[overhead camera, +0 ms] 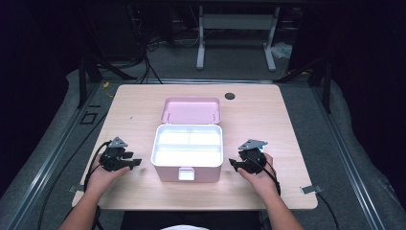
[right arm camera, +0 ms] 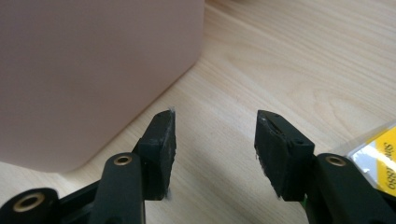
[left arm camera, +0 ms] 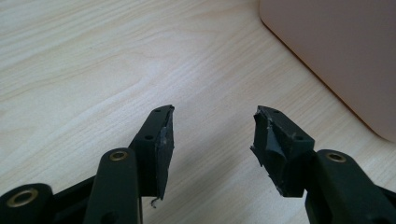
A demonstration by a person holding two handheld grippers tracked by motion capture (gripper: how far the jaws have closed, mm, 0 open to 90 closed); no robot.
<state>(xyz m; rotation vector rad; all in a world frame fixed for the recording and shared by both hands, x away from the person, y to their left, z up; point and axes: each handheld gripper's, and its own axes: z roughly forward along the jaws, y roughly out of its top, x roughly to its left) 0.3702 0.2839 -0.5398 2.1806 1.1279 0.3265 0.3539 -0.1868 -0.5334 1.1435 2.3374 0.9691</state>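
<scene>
Pink box [overhead camera: 187, 167] at frame centre, lid [overhead camera: 191, 110] open behind it, also pink; white tray [overhead camera: 187, 143] inside, white latch [overhead camera: 186, 173] at front. Table [overhead camera: 268, 120] light wood w/ fine grain, small black round cap [overhead camera: 230, 96] upper right. Both grippers black: left gripper [overhead camera: 125, 162], right gripper [overhead camera: 238, 163], each w/ grey plate on top, brass-coloured rivets in the gripper views. Yellow label w/ black print [right arm camera: 380, 161] at right edge of right gripper view. Floor dark grey.

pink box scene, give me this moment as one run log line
pink box: lid open, white tray inside | left gripper: open, empty, left of box | right gripper: open, empty, right of box | table
</scene>
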